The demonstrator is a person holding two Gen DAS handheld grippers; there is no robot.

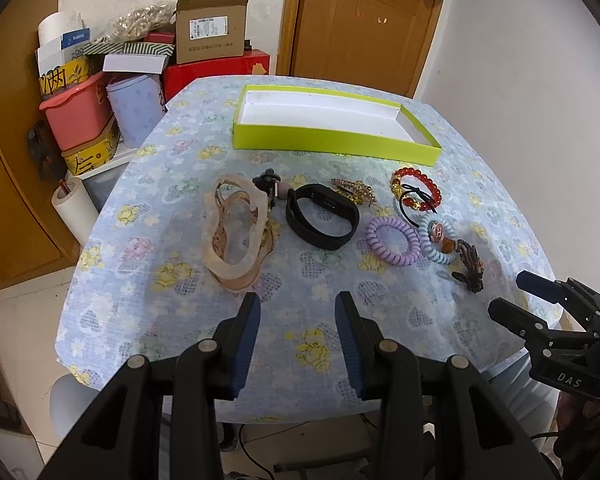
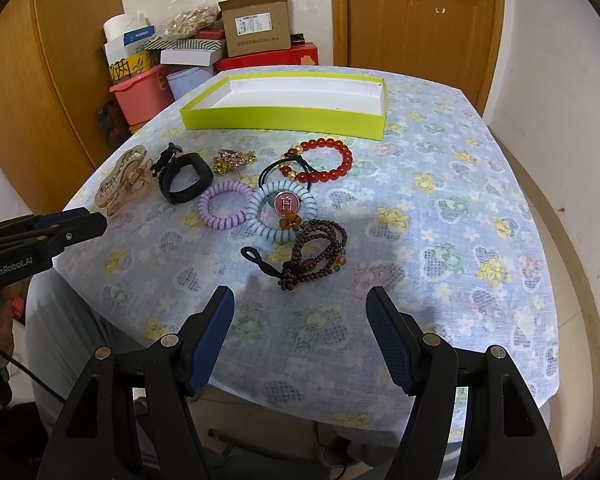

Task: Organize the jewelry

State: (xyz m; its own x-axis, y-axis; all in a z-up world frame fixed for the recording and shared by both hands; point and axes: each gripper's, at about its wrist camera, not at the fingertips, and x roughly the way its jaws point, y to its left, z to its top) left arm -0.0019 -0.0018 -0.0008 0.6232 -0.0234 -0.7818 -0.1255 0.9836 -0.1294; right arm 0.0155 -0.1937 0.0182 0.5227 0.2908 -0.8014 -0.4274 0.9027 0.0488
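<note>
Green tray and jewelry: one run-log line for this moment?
green tray: empty | jewelry: all on table | left hand-held gripper: open, empty | right hand-held gripper: open, empty

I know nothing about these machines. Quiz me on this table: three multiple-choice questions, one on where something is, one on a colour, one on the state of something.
1. Where does the lime-green tray sit?
A. at the table's far side, beyond the jewelry
B. on the floor
C. under the black band

2. What colour is the coiled hair tie beside the black band?
A. orange
B. purple
C. white

3. What is in the tray?
A. the red bead bracelet
B. every piece
C. nothing

Answers:
1 A, it lies past the row of jewelry, toward the door.
2 B, its coils are lilac.
3 C, its white floor is bare; the red bead bracelet lies on the cloth, and both tongs, left and right, stand open, holding nothing.
</note>
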